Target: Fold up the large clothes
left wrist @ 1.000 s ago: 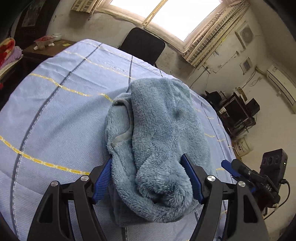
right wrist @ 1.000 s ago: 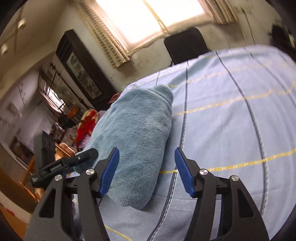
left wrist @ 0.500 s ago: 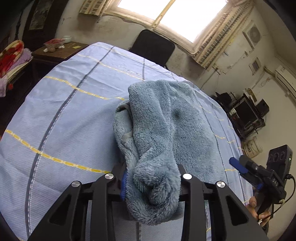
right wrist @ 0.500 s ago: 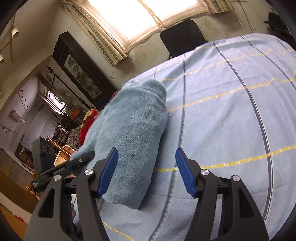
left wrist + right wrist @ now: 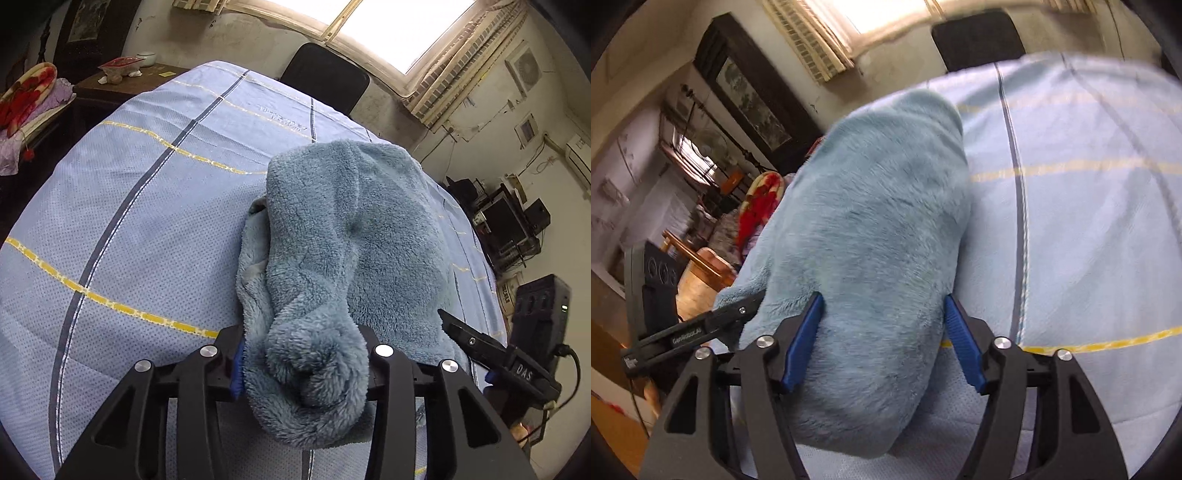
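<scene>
A fluffy blue fleece garment (image 5: 347, 240) lies folded on the striped sheet (image 5: 147, 206). The left gripper (image 5: 303, 365) pinches its bunched near end, jaws just eased slightly; the right gripper (image 5: 882, 339) straddles it, jaws widening, pads not pressing.

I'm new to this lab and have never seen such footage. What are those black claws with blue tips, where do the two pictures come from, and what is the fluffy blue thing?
There is no robot here: a person holds a two-finger gripper in each hand, and a wide-angle camera on each looks forward along its fingers. One picture is from the left gripper, the other from the right gripper. Both look down on a folded fleece garment lying on a striped sheet. The left gripper's jaws are pinched on the garment's bunched near end, though they have just eased a little wider. The right gripper's blue pads straddle the other end, open and just opened wider, not yet squeezing.
</scene>
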{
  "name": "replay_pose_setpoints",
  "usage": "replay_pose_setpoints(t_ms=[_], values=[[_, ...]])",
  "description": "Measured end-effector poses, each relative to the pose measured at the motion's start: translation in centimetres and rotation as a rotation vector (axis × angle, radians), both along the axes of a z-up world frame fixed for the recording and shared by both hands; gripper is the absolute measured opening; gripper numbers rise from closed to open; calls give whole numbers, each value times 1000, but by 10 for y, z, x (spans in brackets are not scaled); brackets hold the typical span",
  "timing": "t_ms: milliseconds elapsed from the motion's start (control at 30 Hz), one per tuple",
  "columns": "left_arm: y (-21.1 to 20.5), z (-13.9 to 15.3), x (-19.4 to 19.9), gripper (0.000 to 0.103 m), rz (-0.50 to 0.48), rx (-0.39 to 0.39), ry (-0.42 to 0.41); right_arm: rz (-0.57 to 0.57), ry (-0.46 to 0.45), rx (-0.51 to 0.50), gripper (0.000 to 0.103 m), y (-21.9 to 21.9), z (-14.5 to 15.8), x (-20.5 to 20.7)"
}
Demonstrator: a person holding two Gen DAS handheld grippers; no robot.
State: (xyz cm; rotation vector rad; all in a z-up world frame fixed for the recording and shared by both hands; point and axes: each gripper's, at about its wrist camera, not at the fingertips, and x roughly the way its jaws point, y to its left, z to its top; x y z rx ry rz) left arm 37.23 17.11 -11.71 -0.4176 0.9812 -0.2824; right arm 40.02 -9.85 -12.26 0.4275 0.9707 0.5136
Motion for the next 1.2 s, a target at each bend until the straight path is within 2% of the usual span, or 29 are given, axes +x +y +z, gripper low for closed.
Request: replay_pose_setpoints(t_ms=[67,133,167,267,333,367,400,467,533,667,767,867,933,1000,1033,1100,1133,1200], values=[[1,-1,0,49,3,-9,5,-3,84,115,70,-12,-17,8],[4,-1,-1,56,9,-41,5,0,123,177,71,-20,-23,11],[7,-1,-1,61,13,-67,8,0,133,202,71,-24,-22,12],[8,10,-6,62,5,-112,-30,-2,136,253,72,-36,-15,11],[5,22,-13,76,-11,-123,-78,-10,116,275,76,-47,-7,10],[4,26,-16,89,-13,-131,-93,-15,112,291,78,-52,-5,10],[4,28,-18,97,-12,-139,-107,-24,110,312,82,-57,-4,11],[2,29,-19,98,-6,-137,-111,-42,116,352,85,-66,-3,12],[2,21,-15,98,-2,-138,-76,-42,124,355,86,-68,-4,12],[-4,-1,-5,98,-23,-178,1,-20,141,337,86,-59,-9,14],[-9,-8,0,98,-46,-195,20,0,139,304,86,-48,-9,11],[-8,-20,5,98,-52,-266,61,12,141,284,87,-38,-12,11],[-7,-23,7,98,-47,-296,61,18,151,281,87,-32,-15,12],[-10,-22,7,98,-54,-285,57,22,159,282,87,-26,-18,13],[-11,-23,9,96,-58,-299,58,24,163,289,87,-24,-19,14],[-13,-26,10,87,-79,-350,72,25,151,291,87,-20,-18,13],[-14,-26,11,86,-78,-348,68,33,146,288,87,-18,-18,13],[-15,-25,9,76,-80,-339,58,43,145,292,86,-15,-20,11]])
